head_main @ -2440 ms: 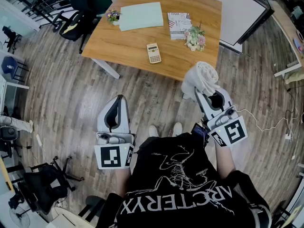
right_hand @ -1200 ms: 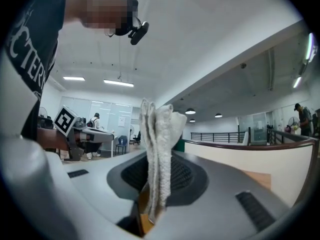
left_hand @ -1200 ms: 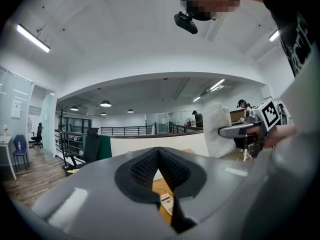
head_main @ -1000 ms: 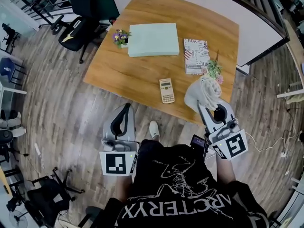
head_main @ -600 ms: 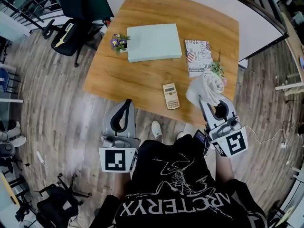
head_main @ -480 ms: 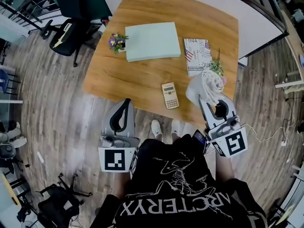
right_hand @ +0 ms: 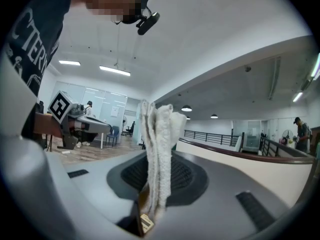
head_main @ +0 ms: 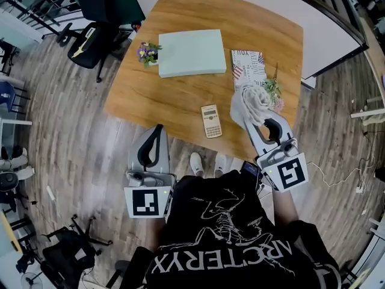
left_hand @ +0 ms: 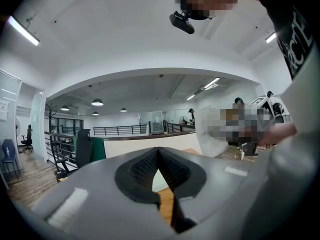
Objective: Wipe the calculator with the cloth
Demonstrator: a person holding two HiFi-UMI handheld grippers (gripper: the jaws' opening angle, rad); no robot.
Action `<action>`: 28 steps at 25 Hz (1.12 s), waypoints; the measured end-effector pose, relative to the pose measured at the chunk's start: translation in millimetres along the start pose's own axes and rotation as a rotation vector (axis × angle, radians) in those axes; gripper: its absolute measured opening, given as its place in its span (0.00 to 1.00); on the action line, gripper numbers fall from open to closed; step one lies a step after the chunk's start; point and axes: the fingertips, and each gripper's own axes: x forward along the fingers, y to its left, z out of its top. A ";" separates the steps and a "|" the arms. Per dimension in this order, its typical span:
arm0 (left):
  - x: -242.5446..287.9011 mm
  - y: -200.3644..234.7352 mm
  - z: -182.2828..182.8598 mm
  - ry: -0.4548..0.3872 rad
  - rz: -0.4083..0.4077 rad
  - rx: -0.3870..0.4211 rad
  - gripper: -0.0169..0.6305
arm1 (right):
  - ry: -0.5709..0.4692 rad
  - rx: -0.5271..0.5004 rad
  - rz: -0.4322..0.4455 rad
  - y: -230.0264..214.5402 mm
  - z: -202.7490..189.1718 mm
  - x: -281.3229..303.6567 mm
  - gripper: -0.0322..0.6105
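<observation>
Here, seen from the head view looking steeply down, a person stands at the near edge of a wooden table (head_main: 180, 95) that fills the upper middle of the frame. The calculator (head_main: 210, 121), small and pale, lies flat near that edge, a little below the centre of the tabletop, with nothing on or against it. The right gripper (head_main: 257, 120), at centre right, has its jaws clamped on a bunched white cloth (head_main: 248, 101). The right gripper view confirms this: folds of towelling stand up from between the dark pads. The cloth is near the calculator's right side but clearly apart from it, and whether it rests on the table or hangs above it cannot be told. The left gripper (head_main: 157, 130), at lower left of centre, is over the floor just short of the table edge. In the left gripper view its jaws are together with nothing between them. Farther up the table lie a pale green pad (head_main: 183, 53) and a printed booklet (head_main: 248, 62). A small posy (head_main: 147, 52) stands left of the pad. As a judgement, the task is at an early stage: the cloth is in hand, but no wiping has begun. What remains is to bring the cloth onto the calculator, rub over its face, and perhaps steady it with the free gripper.
</observation>
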 end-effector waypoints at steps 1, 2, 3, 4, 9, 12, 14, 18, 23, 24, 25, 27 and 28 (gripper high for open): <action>-1.2 -1.0 -0.4 0.001 0.007 0.000 0.04 | 0.022 -0.030 0.008 -0.4 -4.3 2.1 0.18; -2.6 -1.9 -0.9 0.004 0.013 0.000 0.04 | 0.054 -0.073 0.019 -0.2 -10.6 4.7 0.18; -4.2 -2.5 -1.3 0.007 0.019 0.000 0.04 | 0.093 -0.118 0.031 0.6 -18.2 8.0 0.18; -6.2 -2.7 -1.3 0.010 0.026 0.000 0.04 | 0.133 -0.159 0.046 2.2 -26.3 12.5 0.18; -23.0 1.5 0.1 0.023 0.067 -0.004 0.04 | 0.244 -0.396 0.169 20.8 -72.7 53.9 0.18; -37.3 8.8 0.2 0.031 0.105 -0.002 0.04 | 0.338 -0.528 0.258 35.2 -117.5 83.2 0.18; -46.7 13.8 -0.4 0.040 0.131 0.002 0.04 | 0.428 -0.590 0.320 45.5 -157.2 100.7 0.18; -65.7 21.9 -2.3 0.057 0.182 0.009 0.04 | 0.615 -0.713 0.443 62.3 -242.6 123.8 0.18; -84.7 30.1 -0.7 0.060 0.236 0.013 0.04 | 0.774 -0.850 0.541 68.9 -313.0 135.6 0.18; -87.4 31.3 -1.0 0.062 0.243 0.012 0.04 | 0.793 -0.869 0.552 69.4 -321.3 138.0 0.18; -89.9 32.6 -1.5 0.064 0.249 0.011 0.04 | 0.812 -0.887 0.562 69.9 -327.8 140.4 0.19; -93.3 34.8 -2.8 0.068 0.256 0.008 0.04 | 0.843 -0.920 0.575 71.7 -337.8 144.9 0.19; -94.1 35.4 -3.8 0.070 0.258 0.006 0.04 | 0.855 -0.931 0.580 72.9 -342.1 146.5 0.19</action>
